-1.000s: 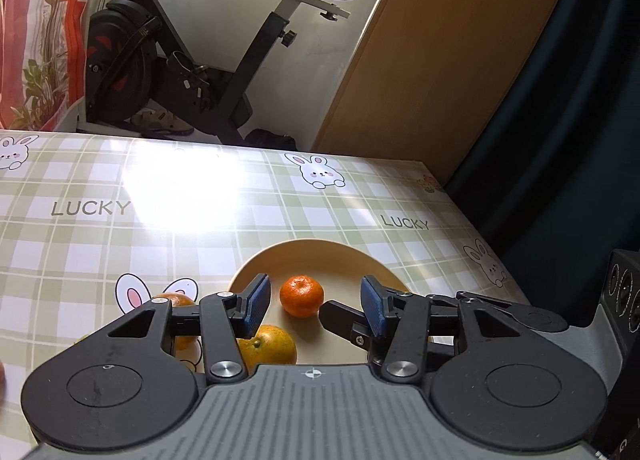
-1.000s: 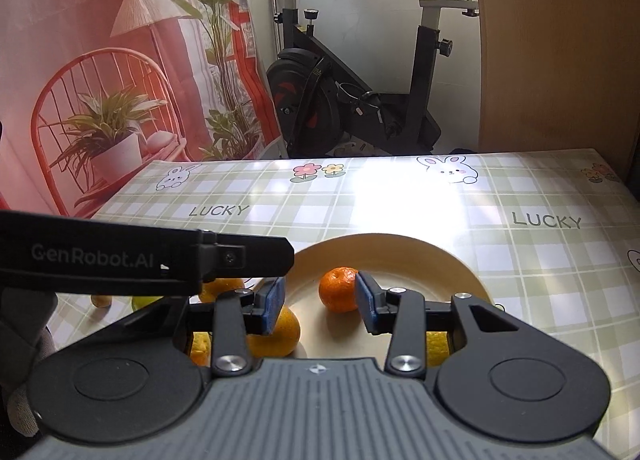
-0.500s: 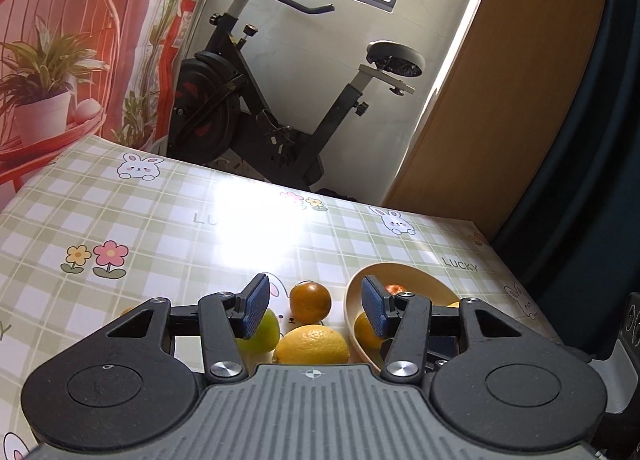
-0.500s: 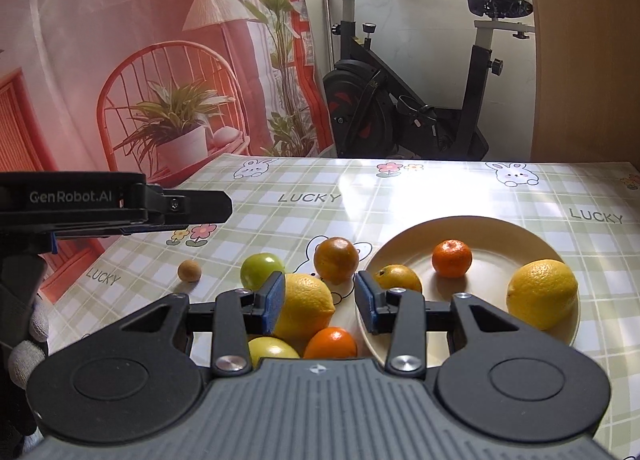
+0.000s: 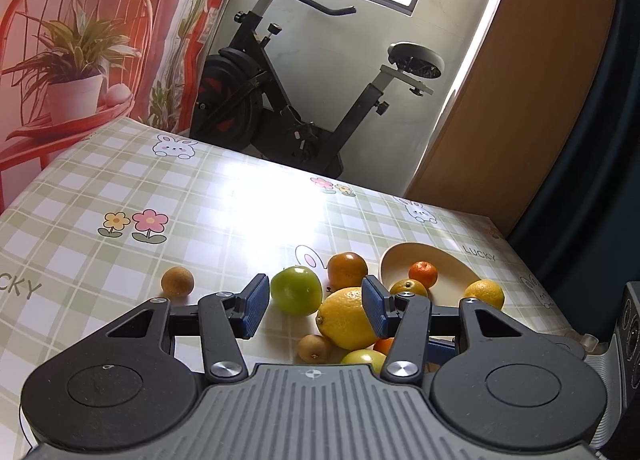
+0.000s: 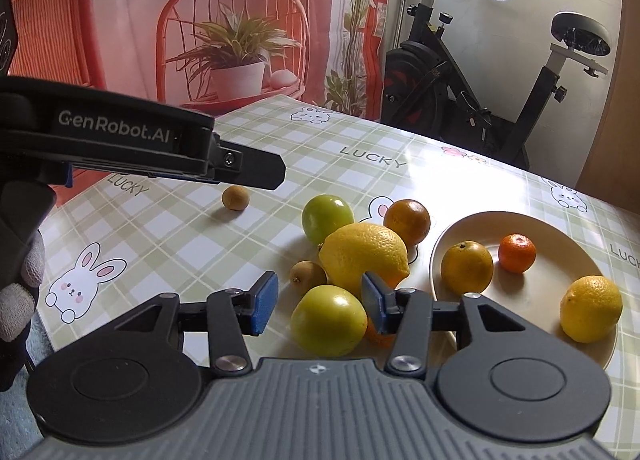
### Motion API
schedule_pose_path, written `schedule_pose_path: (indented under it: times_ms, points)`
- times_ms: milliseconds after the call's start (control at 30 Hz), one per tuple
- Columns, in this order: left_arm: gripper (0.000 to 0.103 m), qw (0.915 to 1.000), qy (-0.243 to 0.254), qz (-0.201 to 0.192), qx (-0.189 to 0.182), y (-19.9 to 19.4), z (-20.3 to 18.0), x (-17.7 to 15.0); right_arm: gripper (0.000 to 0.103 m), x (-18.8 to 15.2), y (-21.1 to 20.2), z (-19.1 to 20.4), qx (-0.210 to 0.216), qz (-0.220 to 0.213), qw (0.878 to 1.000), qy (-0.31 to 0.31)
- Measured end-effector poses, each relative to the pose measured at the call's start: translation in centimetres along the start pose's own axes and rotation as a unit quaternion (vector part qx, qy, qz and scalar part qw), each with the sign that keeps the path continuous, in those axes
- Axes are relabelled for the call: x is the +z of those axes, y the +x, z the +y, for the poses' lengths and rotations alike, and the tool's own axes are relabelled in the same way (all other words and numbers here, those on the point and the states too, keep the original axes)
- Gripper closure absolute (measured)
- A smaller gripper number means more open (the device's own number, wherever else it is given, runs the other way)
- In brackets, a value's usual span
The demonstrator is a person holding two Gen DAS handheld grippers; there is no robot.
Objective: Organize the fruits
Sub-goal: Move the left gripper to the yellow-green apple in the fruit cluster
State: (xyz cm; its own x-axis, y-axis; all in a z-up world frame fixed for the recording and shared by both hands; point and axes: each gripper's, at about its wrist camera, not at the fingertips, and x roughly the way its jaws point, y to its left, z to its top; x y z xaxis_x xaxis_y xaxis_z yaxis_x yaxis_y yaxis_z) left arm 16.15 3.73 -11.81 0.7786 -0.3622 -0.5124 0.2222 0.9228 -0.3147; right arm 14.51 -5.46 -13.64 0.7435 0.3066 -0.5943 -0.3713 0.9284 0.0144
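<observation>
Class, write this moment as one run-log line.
left tool: open, empty | right tool: open, empty | plate: three fruits | tablecloth: other fruits loose

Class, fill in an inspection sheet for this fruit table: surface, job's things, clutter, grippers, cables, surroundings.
Surface: checked tablecloth, bunny prints, glare.
Job's things: plate holds a lemon, an orange and a mandarin; beside it on the cloth lie a big lemon, two green apples and other fruit.
Clutter: nothing seen.
Grippers: left gripper open, empty; right gripper open, empty.
Cables: nothing seen.
Surroundings: exercise bike, printed backdrop.
</observation>
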Motion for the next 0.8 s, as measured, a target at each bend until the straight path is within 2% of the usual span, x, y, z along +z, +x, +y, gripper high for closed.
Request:
schedule_pose_path:
  times_ms: [200,567,800]
  points:
    - [0.049,0.9998,-0.009,0.018,-0.010,0.8,0.1,-1.1,0.053,-0.8,0.7,-0.6,0.014,0.017,1.000,0.010]
    - [0.050,0.9934,-0.066,0.061,-0.072,1.9,0.7,-3.6,0.047,-3.1,-1.4,0.8,0.035,0.000,0.999,-0.031]
    - [0.052,0.9921,-0.055,0.087,-0.072,2.9,0.0,-4.7,0.047,-3.7,-1.9,0.9,0.042,-0.006,0.998,-0.037]
